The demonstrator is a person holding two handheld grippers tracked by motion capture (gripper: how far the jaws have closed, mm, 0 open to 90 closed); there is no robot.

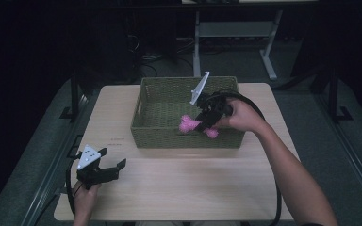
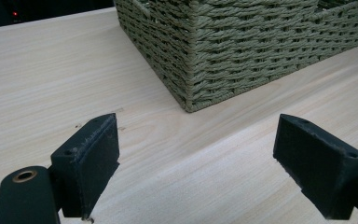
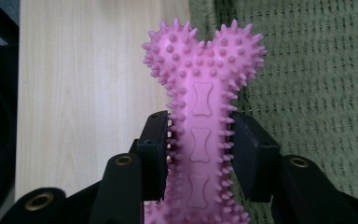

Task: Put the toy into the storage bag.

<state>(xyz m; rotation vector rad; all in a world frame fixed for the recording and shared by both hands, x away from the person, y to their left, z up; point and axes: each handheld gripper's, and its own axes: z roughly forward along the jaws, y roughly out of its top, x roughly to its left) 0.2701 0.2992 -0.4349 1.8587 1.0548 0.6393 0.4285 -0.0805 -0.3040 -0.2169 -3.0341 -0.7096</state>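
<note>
The pink spiky bone toy [image 3: 204,135] sat squeezed between the two black jaws of the right gripper [image 1: 205,120], which held it by its thin middle over the near side of the green woven basket [image 1: 160,101]. The toy's long side ran straight out along the jaws, with its knobby two-bump end pointing away from the hand. The left gripper [image 1: 112,159] rested low on the wooden table [image 1: 193,183] near the basket's corner, jaws wide apart and holding nothing.
</note>
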